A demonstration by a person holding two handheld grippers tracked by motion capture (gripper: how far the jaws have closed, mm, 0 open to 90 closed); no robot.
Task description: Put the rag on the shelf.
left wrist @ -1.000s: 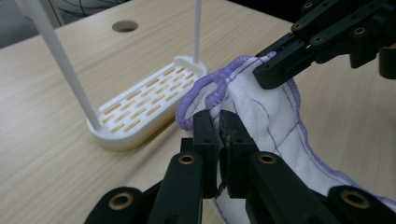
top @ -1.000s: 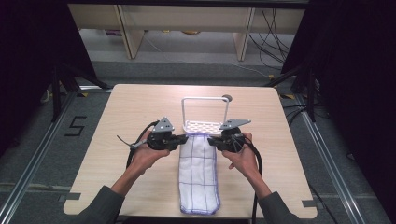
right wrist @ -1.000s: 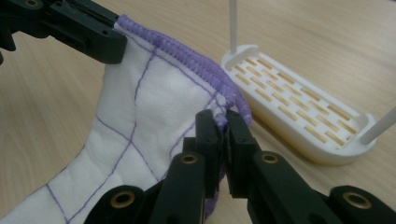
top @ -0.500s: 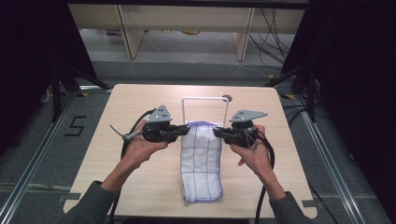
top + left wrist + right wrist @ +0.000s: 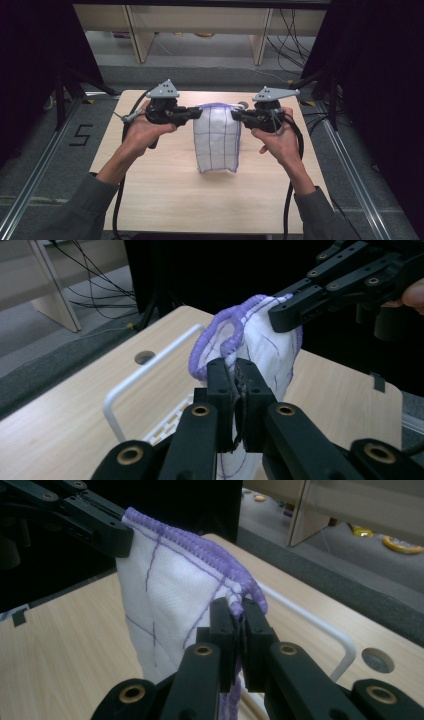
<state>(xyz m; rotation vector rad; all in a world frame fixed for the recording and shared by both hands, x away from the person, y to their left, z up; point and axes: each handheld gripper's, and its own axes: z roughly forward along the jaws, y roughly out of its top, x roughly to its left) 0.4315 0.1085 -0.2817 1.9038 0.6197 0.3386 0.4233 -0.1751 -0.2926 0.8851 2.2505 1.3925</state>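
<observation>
Now the cloth hangs lengthwise downward from both hand-held grippers.

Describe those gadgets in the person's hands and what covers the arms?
The left gripper and right gripper are black, with two slim jaws hinged on brass-coloured pins. Each carries a grey three-cornered plate on top and trails a black cable. The person wears grey-green long sleeves.

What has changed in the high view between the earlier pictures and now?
Both tongs, left and right, rose, lifting the white cloth off the table; it now hangs from its top corners. The grips stayed shut on it, and the white rack kept its place.
</observation>
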